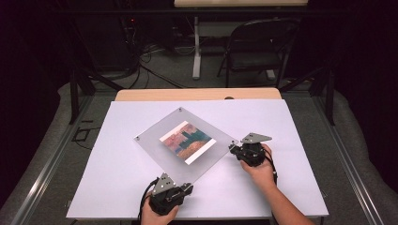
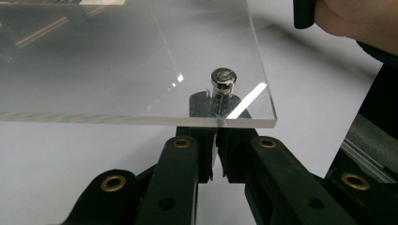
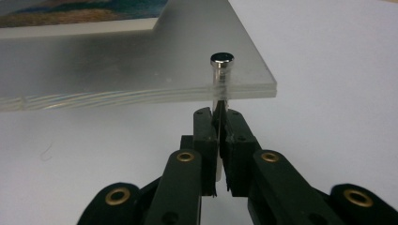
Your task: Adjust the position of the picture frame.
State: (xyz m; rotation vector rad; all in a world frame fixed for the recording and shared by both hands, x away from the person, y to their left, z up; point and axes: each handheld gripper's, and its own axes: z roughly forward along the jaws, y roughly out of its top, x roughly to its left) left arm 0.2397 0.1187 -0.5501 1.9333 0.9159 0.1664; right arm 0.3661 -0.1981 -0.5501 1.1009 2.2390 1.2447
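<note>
A white desk (image 1: pixel 117 187) carries a clear acrylic frame (image 1: pixel 155 140), turned like a diamond near the middle, one corner toward the near edge and one toward the right edge. The frame is made of stacked clear sheets with a colourful print (image 1: pixel 187 142) sandwiched at its centre, in reds, teal and ochre with white borders. Metal pins sit at the corners. The left gripper (image 1: pixel 184 188) meets the frame's near corner, close to the desk's near edge; in the left gripper view its jaws are clenched together just under the sheet's edge, below a silver pin (image 2: pixel 223 80), and whether they pinch that pin's stem I cannot tell. The right gripper (image 1: pixel 233 147) is at the frame's right corner; in the right gripper view its jaws are clenched on the stem of another pin (image 3: pixel 221 63) below the stacked sheets, whose corner stands raised off the desk.
</note>
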